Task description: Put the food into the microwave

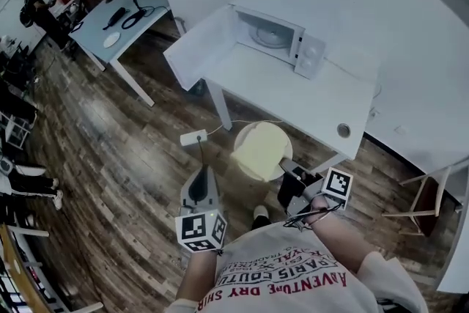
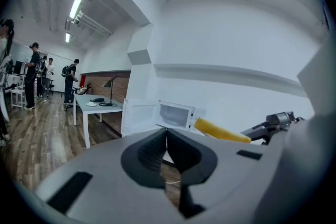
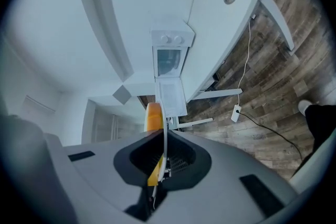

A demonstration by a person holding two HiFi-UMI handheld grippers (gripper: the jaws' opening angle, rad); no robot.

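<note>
Grip comes first: my right gripper (image 1: 292, 171), low and right of centre in the head view, is clenched on the rim of the plate (image 1: 240, 152). Its own view shows the thin white edge pinched between the jaws, with the yellow food (image 3: 153, 115) on the left side of that edge. My left gripper (image 1: 201, 174), low and left of centre, is closed on nothing; in its own view the jaws meet tip to tip. So the food is in the air in front of me, over the wooden floor (image 1: 132, 157) and short of the tabletop (image 1: 293, 91).

A power strip (image 1: 193, 137) and its cable lie on the floor just below the tabletop's near edge. Higher in the frame, at the far side of the tabletop, sits the microwave (image 1: 278, 40), its door (image 1: 198, 48) swung wide to the left and the cavity facing me.

The coming move turns on one line: the opening lies straight up-frame from the plate, closer to the right gripper's path than the left's. I judge the near tabletop edge and the open door on the left are the edges to mind. The bare tabletop before the microwave leaves room to carry the plate in level.
</note>
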